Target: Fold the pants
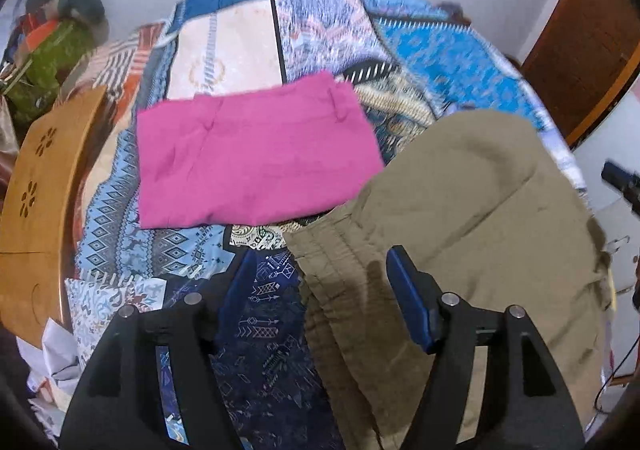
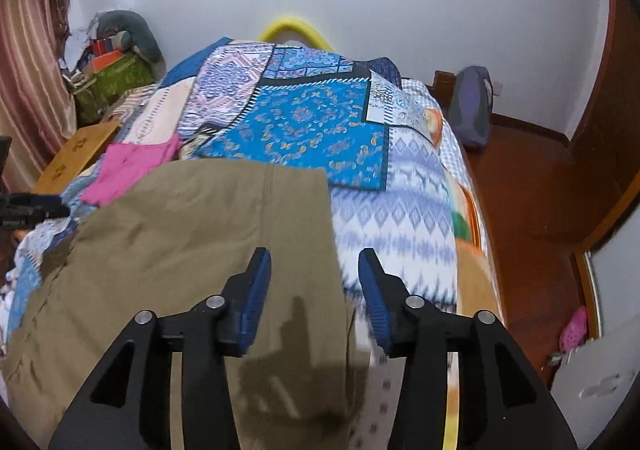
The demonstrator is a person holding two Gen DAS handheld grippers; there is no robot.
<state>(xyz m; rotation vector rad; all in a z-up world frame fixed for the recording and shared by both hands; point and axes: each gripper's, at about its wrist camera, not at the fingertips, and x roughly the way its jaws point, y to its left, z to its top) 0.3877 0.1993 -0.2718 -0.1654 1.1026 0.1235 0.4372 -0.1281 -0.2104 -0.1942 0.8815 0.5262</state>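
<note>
Khaki pants (image 2: 192,250) beneath spread right gripper (image 2: 314,290)

No text or label can be read (quilt patterns only).

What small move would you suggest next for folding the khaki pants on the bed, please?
Probably lower the right hand-held gripper onto the right edge of the khaki pants and close on it. Both grippers are open and hold nothing, the pants lie spread on the quilt, and that edge runs just between the right fingers. The left hand-held gripper likewise straddles the opposite edge.
</note>
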